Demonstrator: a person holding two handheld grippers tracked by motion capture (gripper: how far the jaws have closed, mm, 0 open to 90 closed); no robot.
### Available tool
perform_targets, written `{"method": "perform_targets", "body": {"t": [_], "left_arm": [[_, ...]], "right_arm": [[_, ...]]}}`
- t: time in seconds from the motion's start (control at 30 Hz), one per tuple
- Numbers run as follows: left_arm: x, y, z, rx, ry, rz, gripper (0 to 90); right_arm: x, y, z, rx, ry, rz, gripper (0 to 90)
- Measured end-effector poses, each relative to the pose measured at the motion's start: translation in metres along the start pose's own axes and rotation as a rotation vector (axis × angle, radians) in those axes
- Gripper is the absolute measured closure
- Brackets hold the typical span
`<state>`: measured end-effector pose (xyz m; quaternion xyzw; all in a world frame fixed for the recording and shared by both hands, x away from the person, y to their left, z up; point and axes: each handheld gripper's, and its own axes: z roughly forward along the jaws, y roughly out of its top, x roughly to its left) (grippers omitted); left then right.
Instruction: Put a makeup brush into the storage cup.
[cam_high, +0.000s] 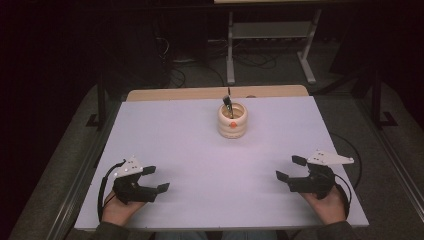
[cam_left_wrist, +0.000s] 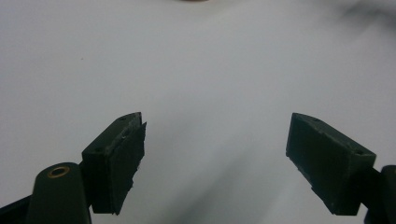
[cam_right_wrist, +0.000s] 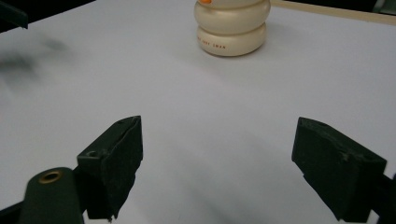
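White table (cam_high: 200, 165) spreads across the high view, with a cream holder (cam_high: 232, 121) standing upright toward its far edge, about midway between left and right. A dark pen (cam_high: 228, 104) leans out of the holder's mouth, and an orange spot marks its near side. The left gripper (cam_high: 156, 179) rests near the table's near left corner, the right gripper (cam_high: 289, 168) near the near right corner, each held in a hand coming in from the near edge. Both are well apart from the holder, and both have their jaws spread with nothing between them.

From the left gripper (cam_left_wrist: 215, 154) view, the two black jaws stand wide apart over bare white table (cam_left_wrist: 201, 70); a sliver of tan shows at the top edge, too little to identify.

From the right gripper (cam_right_wrist: 217, 163) view, the jaws are likewise released and hold nothing. This view brings out the holder (cam_right_wrist: 232, 29) at close range: two stacked rounded rings, faint lettering along the lower one, its top cut off by the frame. It stands ahead of the jaws, well apart from them.
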<state>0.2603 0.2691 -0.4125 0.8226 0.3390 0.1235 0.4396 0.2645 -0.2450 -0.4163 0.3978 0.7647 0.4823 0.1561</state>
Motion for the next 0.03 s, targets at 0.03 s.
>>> {"method": "perform_targets", "body": {"t": [0.03], "left_arm": [[-0.0005, 0.0002, 0.0000, -0.003, -0.001, 0.000, 19.1]], "right_arm": [[-0.0008, -0.0002, -0.0003, -0.003, 0.003, -0.004, 15.5]]}}
